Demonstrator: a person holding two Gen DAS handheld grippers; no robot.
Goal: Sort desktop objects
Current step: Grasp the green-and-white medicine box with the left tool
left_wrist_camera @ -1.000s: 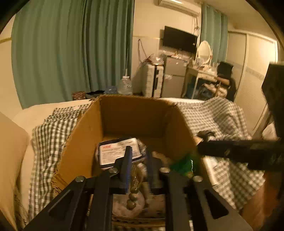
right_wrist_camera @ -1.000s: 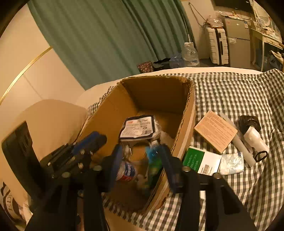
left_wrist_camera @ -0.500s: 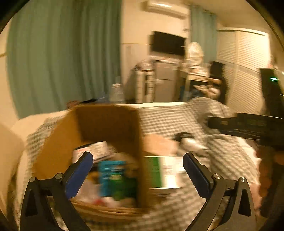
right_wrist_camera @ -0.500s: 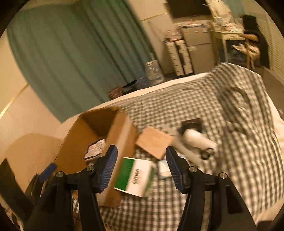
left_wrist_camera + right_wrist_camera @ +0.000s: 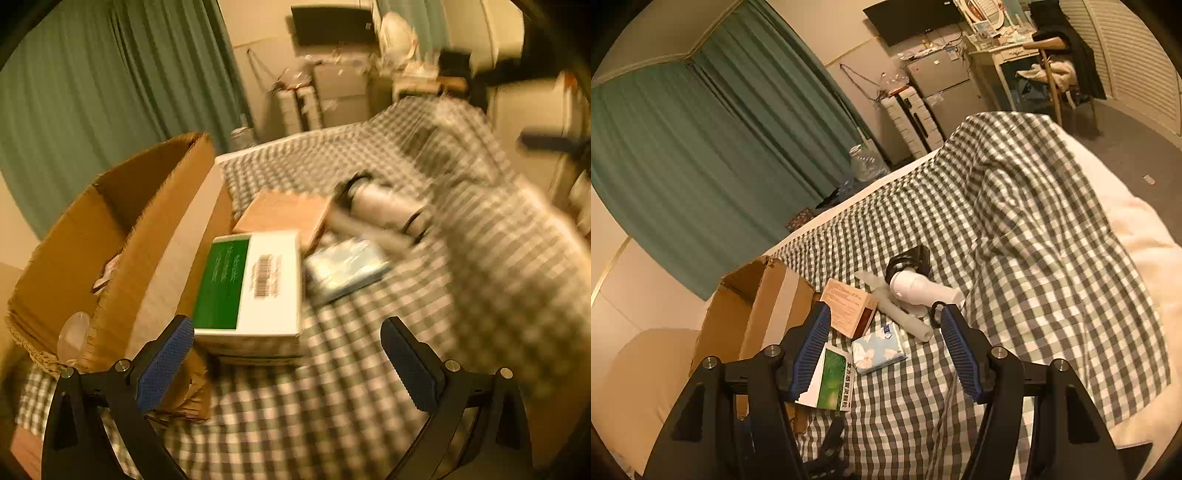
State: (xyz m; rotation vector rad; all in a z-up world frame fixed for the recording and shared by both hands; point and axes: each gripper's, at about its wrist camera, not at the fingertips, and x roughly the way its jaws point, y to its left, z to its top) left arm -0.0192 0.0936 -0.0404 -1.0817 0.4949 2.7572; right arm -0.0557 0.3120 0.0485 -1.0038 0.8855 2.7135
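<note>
left tongs (image 5: 286, 363) spread, empty | right tongs (image 5: 884, 354) spread, empty | green-white box (image 5: 251, 284) touching cardboard box (image 5: 122, 236) on bed (image 5: 1015, 229)

Surface: green-checked cloth-covered bed (image 5: 1034, 229), frame centre.
On it: open brown cardboard box (image 5: 746, 325), lower left; green-and-white carton (image 5: 833, 380); tan flat box (image 5: 847, 306); pale blue tissue packet (image 5: 877, 347); white cylindrical device (image 5: 919, 288).

Corrugated cardboard box (image 5: 122, 229) looks matt and rough-edged; the checked bedspread (image 5: 1015, 229) is soft woven cloth; the green-and-white carton (image 5: 255, 288) smooth paperboard.
</note>
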